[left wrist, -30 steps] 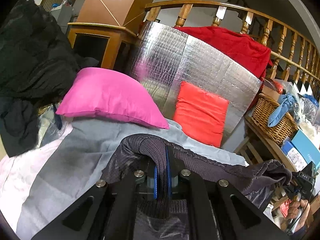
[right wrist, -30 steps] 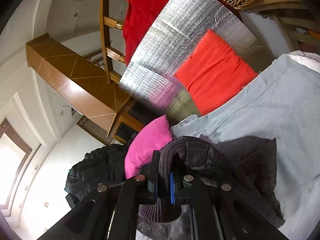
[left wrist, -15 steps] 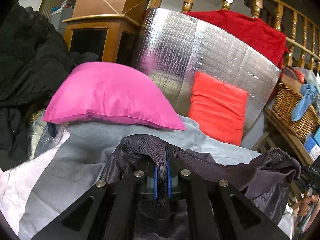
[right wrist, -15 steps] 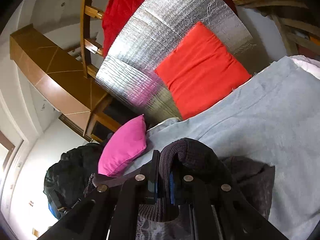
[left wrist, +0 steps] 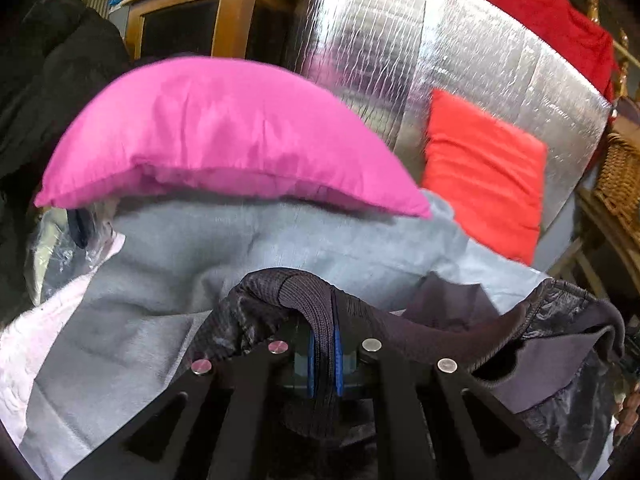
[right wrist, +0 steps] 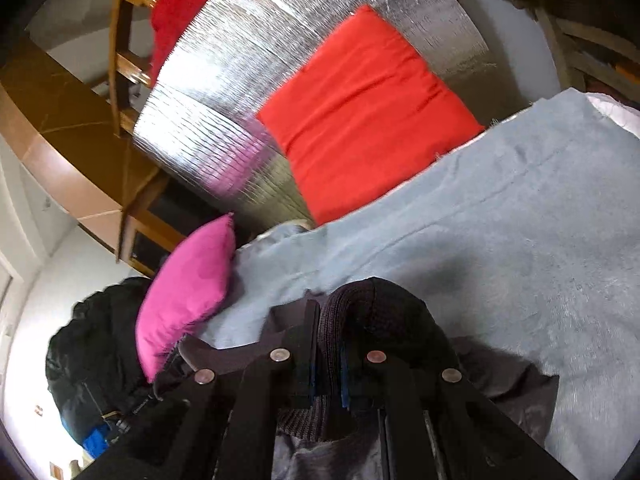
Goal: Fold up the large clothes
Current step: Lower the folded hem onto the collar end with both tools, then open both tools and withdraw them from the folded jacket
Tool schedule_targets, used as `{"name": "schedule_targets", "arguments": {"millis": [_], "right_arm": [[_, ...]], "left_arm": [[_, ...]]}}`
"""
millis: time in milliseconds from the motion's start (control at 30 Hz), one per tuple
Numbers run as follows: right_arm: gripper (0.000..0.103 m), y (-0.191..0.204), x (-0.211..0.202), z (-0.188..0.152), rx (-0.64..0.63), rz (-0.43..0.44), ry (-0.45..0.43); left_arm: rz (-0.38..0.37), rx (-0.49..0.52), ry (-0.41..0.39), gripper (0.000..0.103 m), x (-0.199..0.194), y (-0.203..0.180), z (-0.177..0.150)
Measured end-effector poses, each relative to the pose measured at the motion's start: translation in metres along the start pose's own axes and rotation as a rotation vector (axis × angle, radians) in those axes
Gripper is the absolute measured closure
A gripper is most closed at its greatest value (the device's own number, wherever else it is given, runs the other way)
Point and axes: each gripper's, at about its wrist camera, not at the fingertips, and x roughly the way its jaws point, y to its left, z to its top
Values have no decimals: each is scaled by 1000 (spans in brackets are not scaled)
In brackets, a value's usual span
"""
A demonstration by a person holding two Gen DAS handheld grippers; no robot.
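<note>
a: right, left gripper (left wrist: 323,354) first — clamped tight on a ribbed band of the dark garment (left wrist: 460,320), blue pads (left wrist: 338,356) pressing the knit from both sides, no gap showing.

b: yes, and right gripper (right wrist: 329,372) just the same: closed hard on another ribbed fold of that garment (right wrist: 384,316), knit bulging up over the fingers (right wrist: 344,376).

a: and the garment itself?

b: draped over the near part of the grey blanket (left wrist: 200,264), stretched between the two grips, shiny lining hanging slack on the right side. in the right wrist view, bunched at the blanket's (right wrist: 500,240) near edge, rest of it spilling under the tool.

a: beyond the blanket?

b: pink pillow (left wrist: 224,136) lying on its far edge, left part; red cushion (left wrist: 484,168) standing at the far right corner, leaning on a silver foil panel (left wrist: 440,40). red cloth (left wrist: 560,12) draped above the panel.

a: left of the blanket?

b: black pile of clothing (left wrist: 48,80), plus a pale quilted sheet (left wrist: 24,344) poking out from under the blanket's left edge. wooden cabinet (left wrist: 192,20) behind the pillow, wicker basket (left wrist: 624,172) off to the blanket's right.

a: same pillow (right wrist: 188,292) and cushion (right wrist: 368,112) in the right view?

b: yes, tilted, both at the blanket's far side.
</note>
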Motion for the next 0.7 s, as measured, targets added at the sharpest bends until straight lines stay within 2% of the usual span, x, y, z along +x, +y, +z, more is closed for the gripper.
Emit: {"name": "schedule_targets", "arguments": {"millis": [233,267,333,433,467,500,533,567,600,633,700], "right_arm": [[95,-18,34,-9,23,-86,31],[94,-22,36,-9,39,-84,33],[94,-31,40,-14,91,-84,31],[90,-34,43,-18,101,-100,38],[90,-33,43,-18,106,-99,38],[88,-33,43,-18,116,-99,43],[81,-33,42,-17,127,-95,51],[74,-32,41,-17,132,-90,52],[42,-30,37,-16,131,-82,45],[1,-26,34,-15,119,-72,31],[0,-19,23,-13,87,-79,-8]], "left_arm": [[60,-1,54,94,33,-1,-11],[64,-16,69,91,39,2,-12],[60,-28,92,91,45,5,-14],[41,-40,138,88,46,8,-11],[29,-51,147,84,44,9,-10],[10,-74,155,73,42,12,-8],[-8,-94,157,61,39,15,-7],[-1,-118,136,28,32,18,-5],[27,-131,94,10,23,20,-4],[41,-137,30,10,12,21,-2],[39,-124,2,10,1,25,2]]}}
